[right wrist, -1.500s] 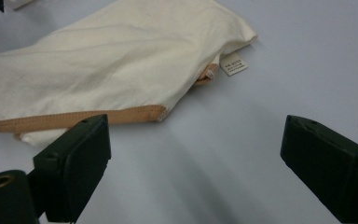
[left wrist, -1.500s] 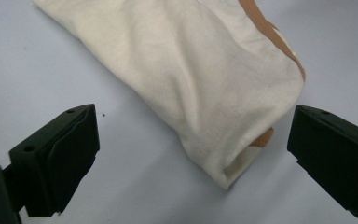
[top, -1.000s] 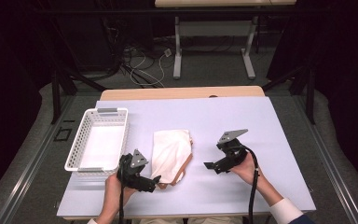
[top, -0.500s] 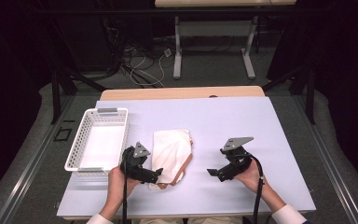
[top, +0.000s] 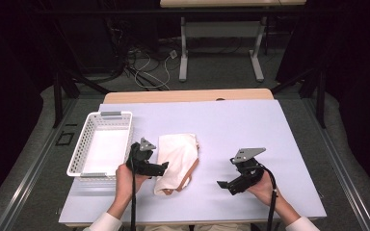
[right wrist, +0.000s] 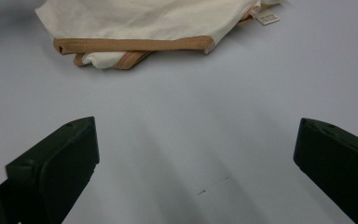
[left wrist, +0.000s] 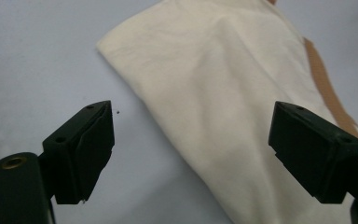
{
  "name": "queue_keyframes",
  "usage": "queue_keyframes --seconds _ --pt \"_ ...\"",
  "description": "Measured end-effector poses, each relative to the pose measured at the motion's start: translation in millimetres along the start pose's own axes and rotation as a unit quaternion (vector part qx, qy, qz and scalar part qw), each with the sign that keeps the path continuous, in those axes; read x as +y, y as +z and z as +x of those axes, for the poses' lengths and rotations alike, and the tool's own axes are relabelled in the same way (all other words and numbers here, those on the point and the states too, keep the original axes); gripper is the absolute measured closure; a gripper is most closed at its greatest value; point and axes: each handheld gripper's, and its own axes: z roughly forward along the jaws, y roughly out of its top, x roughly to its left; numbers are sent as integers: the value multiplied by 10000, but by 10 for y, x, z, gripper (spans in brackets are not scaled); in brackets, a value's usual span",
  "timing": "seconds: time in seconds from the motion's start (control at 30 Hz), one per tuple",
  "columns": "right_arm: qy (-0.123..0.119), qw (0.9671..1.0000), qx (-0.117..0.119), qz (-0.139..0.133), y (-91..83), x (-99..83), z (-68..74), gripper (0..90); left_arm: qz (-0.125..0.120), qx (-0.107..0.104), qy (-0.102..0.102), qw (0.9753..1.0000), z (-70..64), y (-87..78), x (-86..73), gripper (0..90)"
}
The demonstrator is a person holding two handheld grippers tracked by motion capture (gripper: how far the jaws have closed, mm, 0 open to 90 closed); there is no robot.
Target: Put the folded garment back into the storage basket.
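Holding your left claw (top: 160, 168) low over the counter (top: 250, 125), you have its jaws spread wide at the left edge of the cream cloth bag (top: 176, 156). In the left gripper view the bag (left wrist: 223, 93) runs from the upper middle of the frame down to the lower right, one jaw over bare counter and the other over the cloth; whether either jaw touches the fabric is hard to tell from here.

Your right claw (top: 227, 184) sits in the lower right of the high view, well apart from the bag, with its jaws also wide and nothing between them. In the right gripper view the bag (right wrist: 144, 18) lies along the top of the frame, its tan strap (right wrist: 130, 44) folded beneath the cream cloth and a small label (right wrist: 266, 17) at its right end.

A white basket (top: 92, 166) stands at the left of the counter, just beside your left hand (top: 125, 178).
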Motion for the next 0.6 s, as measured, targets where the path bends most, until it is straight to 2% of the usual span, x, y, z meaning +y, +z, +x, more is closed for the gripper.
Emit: queue_keyframes --seconds 0.03,0.07,0.13,0.2,0.37,0.4,0.53,0.6 --pt "-25 10000 -16 -12 -2 -2 -1 0 9 59 -66 10000 3 19 13 162" --pt "-63 10000 0 -1 -3 -4 0 0 13 85 -39 10000 11 37 24 176" --pt "-61 10000 -3 4 -9 -14 13 0 78 45 -141 9999 23 69 45 189" --pt "-92 9999 -34 32 -12 -24 22 0 109 23 -131 9999 27 111 64 192" --pt "-85 9999 -53 62 -25 -46 22 0 401 -11 -60 9992 15 229 78 217" --pt "-96 9999 -38 43 -24 -46 22 0 391 -5 -87 9992 15 251 73 226" --pt "-131 9999 -28 23 -34 -48 28 0 602 -46 -64 9982 30 330 70 260" --pt "-101 9999 -33 29 -43 -52 31 0 675 -130 -101 9976 66 370 60 279"
